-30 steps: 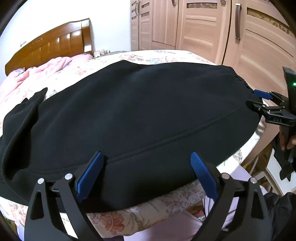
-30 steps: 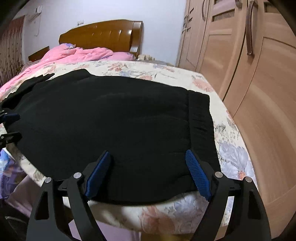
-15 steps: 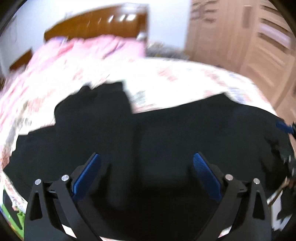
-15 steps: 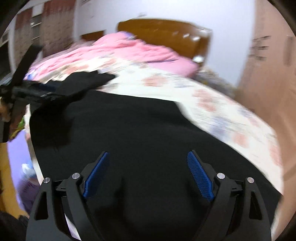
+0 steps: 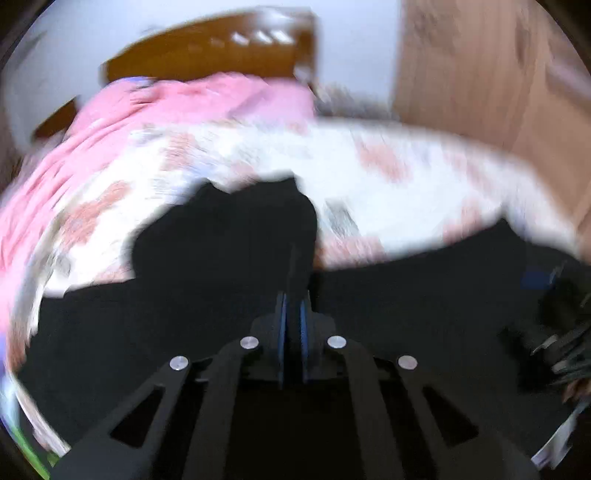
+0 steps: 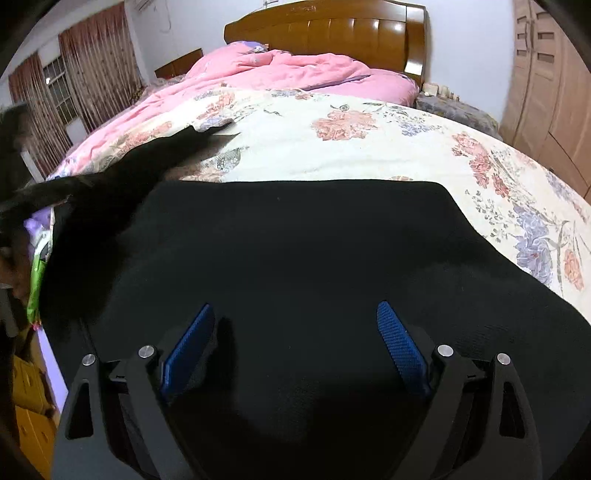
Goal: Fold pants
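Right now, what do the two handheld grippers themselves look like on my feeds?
Both match: the left gripper and right gripper have matte black angular linkage arms with triangular cut-outs and round silver pivot pins. Each finger carries a blue textured pad. No cables or sleeves show. The left wrist view is motion-blurred, so any finer markings are unreadable.

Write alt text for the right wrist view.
The right gripper, blue pads wide and opening, hovers over black fleece pants spread on a floral bedsheet. Behind lie a pink quilt and a wooden headboard.
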Action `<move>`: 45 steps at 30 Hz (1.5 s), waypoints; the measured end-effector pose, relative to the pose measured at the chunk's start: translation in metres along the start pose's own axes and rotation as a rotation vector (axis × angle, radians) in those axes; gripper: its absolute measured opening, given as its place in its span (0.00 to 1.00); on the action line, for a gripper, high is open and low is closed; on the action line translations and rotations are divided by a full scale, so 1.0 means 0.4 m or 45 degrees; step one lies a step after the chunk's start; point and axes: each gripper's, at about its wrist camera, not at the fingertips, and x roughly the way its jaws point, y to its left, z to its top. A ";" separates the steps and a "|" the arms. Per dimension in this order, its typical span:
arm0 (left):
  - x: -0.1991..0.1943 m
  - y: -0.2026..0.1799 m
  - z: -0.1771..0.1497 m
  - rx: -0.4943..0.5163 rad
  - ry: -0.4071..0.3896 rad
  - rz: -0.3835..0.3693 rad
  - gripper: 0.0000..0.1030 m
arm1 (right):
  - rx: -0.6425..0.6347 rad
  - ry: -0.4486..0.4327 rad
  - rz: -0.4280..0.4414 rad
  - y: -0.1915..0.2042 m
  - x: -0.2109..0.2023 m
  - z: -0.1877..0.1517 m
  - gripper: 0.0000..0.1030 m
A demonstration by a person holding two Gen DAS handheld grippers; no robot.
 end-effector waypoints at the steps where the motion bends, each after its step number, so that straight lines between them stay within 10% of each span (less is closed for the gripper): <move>1: -0.034 0.026 -0.008 -0.054 -0.053 0.004 0.06 | -0.012 0.003 -0.014 0.013 0.001 0.001 0.84; 5: -0.193 0.174 -0.122 -0.346 -0.244 0.009 0.06 | -0.031 0.010 -0.030 0.022 0.000 -0.002 0.85; 9: -0.188 0.310 -0.285 -0.557 -0.128 0.072 0.10 | -0.032 0.012 -0.032 0.027 0.006 0.005 0.85; 14: -0.200 0.355 -0.337 -0.603 -0.124 0.147 0.54 | -0.045 0.018 -0.046 0.030 0.022 0.016 0.85; 18: -0.278 0.233 -0.260 -0.232 -0.248 0.220 0.80 | -0.053 0.022 -0.058 0.035 0.024 0.016 0.86; 23: -0.158 0.035 -0.195 0.378 0.010 0.156 0.82 | -0.051 0.020 -0.053 0.035 0.024 0.016 0.86; 27: -0.056 0.026 -0.194 0.534 0.132 0.138 0.70 | -0.039 0.015 -0.039 0.033 0.022 0.016 0.86; 29: -0.036 0.051 -0.171 0.499 0.140 0.080 0.43 | -0.037 0.013 -0.036 0.032 0.021 0.016 0.86; 31: -0.051 0.096 -0.148 0.380 0.114 -0.047 0.05 | -0.036 0.013 -0.034 0.031 0.020 0.016 0.86; 38: -0.172 0.411 -0.144 -0.416 -0.294 -0.297 0.04 | -0.040 0.015 -0.039 0.032 0.020 0.016 0.86; 43: -0.222 0.654 -0.205 -0.852 -0.434 -0.187 0.07 | -0.049 0.018 -0.049 0.033 0.021 0.016 0.86; 45: -0.213 0.715 -0.221 -0.933 -0.408 -0.105 0.27 | -0.053 0.020 -0.055 0.034 0.022 0.017 0.86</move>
